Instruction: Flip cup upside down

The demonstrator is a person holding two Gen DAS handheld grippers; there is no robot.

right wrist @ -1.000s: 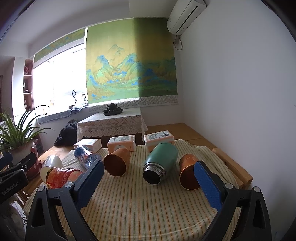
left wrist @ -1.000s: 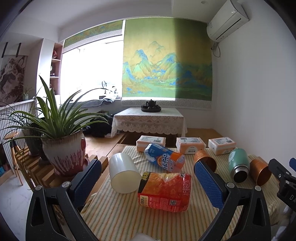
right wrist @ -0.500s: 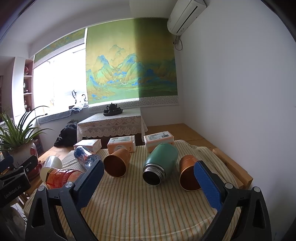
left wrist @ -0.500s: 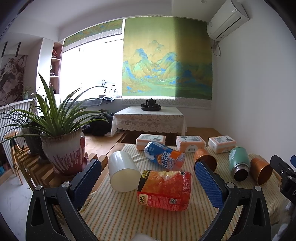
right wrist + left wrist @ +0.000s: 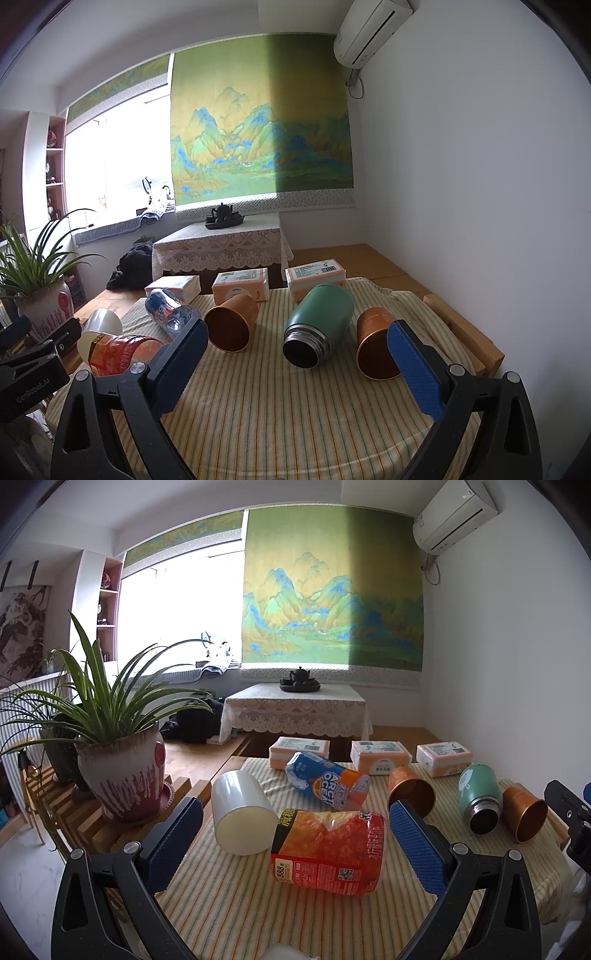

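Observation:
Several cups lie on their sides on the striped tablecloth [image 5: 280, 406]. A white cup [image 5: 242, 818] lies at the left, mouth towards me. Two orange cups [image 5: 232, 325] [image 5: 376, 350] and a green flask [image 5: 317, 325] lie in the middle and right, mouths towards me. My left gripper [image 5: 293, 843] is open and empty, above the near table, with the white cup and a red snack jar [image 5: 328, 851] between its fingers in view. My right gripper [image 5: 295, 365] is open and empty, in front of the green flask.
A blue drink bottle [image 5: 328, 784] lies behind the red jar. Three tissue packs [image 5: 380, 751] line the table's far edge. A potted plant [image 5: 122, 775] stands on a wooden rack at the left. A white wall is at the right.
Both grippers have barely shifted; the view has drifted slightly. Nothing on the table has moved.

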